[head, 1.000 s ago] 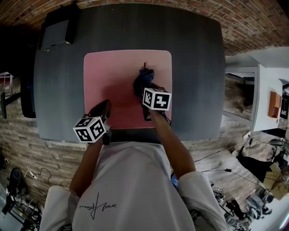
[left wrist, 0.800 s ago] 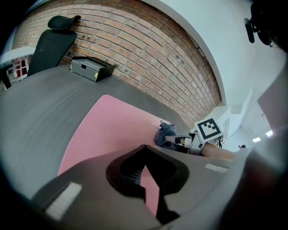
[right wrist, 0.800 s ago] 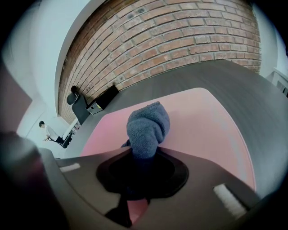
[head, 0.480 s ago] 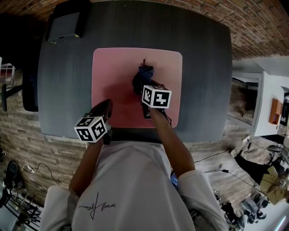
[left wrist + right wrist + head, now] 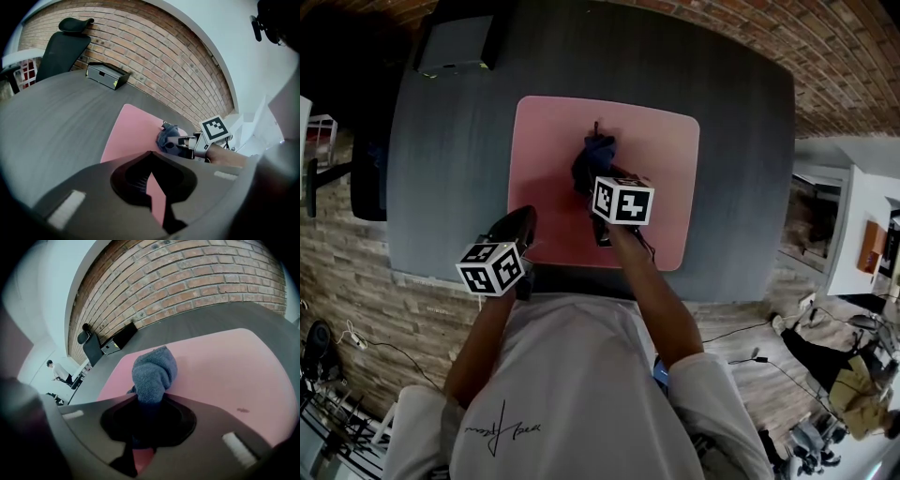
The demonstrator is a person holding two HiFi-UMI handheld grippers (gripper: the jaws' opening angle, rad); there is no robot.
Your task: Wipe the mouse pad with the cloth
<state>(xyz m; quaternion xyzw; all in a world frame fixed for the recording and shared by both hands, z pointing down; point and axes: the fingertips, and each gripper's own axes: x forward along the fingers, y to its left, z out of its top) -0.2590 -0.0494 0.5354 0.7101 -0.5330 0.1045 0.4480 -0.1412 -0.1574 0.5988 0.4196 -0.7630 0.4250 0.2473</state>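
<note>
Nearest, both of the person's bare forearms reach forward from a white T-shirt [image 5: 572, 375], the left angled outward and the right straighter and further out. The left gripper [image 5: 520, 221] sits at the near left corner of the flat pink rounded-corner mouse pad [image 5: 661, 178]; its jaws are drawn together with nothing between them, only a sliver of pink showing through the gap. The right gripper [image 5: 600, 186] is further in, over the pad's middle, tilted down, its jaws clamped on the bunched blue-grey knit cloth [image 5: 152, 371], whose free end bulges forward and presses on the pad. The pad lies on a dark grey table [image 5: 450, 169]. A black box [image 5: 107, 75] stands at the table's far left corner, before a red brick wall [image 5: 154, 51].
</note>
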